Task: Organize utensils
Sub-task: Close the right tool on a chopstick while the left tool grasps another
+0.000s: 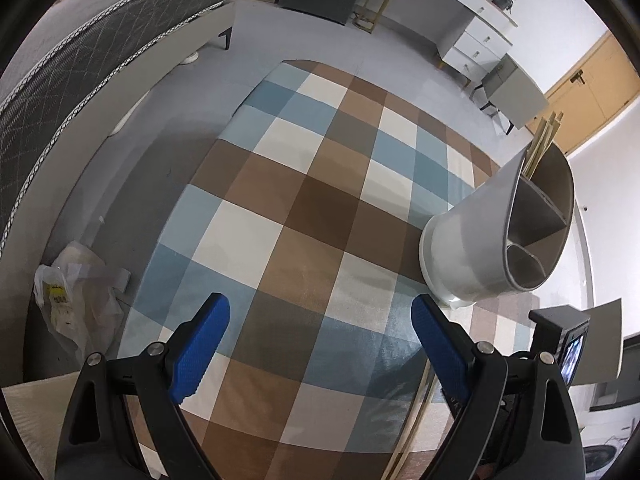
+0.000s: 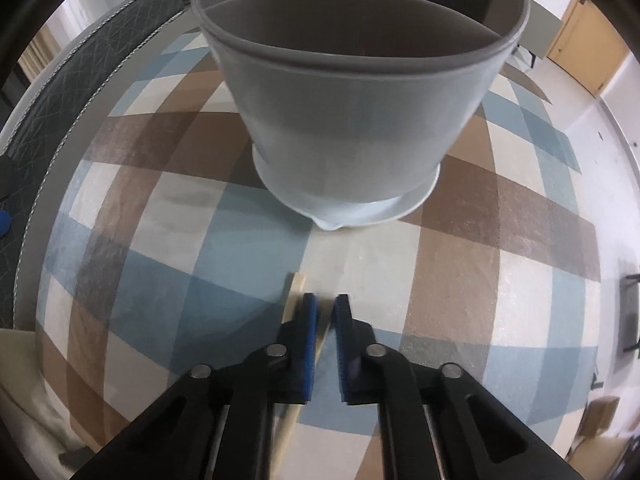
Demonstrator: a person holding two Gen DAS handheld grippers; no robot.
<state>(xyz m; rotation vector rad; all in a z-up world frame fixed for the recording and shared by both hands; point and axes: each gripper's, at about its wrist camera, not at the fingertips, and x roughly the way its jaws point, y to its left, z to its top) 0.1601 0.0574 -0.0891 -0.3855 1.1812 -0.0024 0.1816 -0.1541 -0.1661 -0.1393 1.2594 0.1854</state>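
The right tool [image 2: 325, 304] is standing nearly closed around pale chopsticks [image 2: 294, 300] lying on the checked tabletop [image 2: 460, 280]. The left tool [image 1: 320, 320] is hovering wide open. Beyond, the white divided utensil holder [image 2: 348, 120] is holding more chopsticks [image 1: 542, 140].

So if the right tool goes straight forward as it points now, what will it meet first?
Most likely the white plastic utensil holder, at its lower wall. The right tool points at it across bare checkered tablecloth; depth is uncertain.
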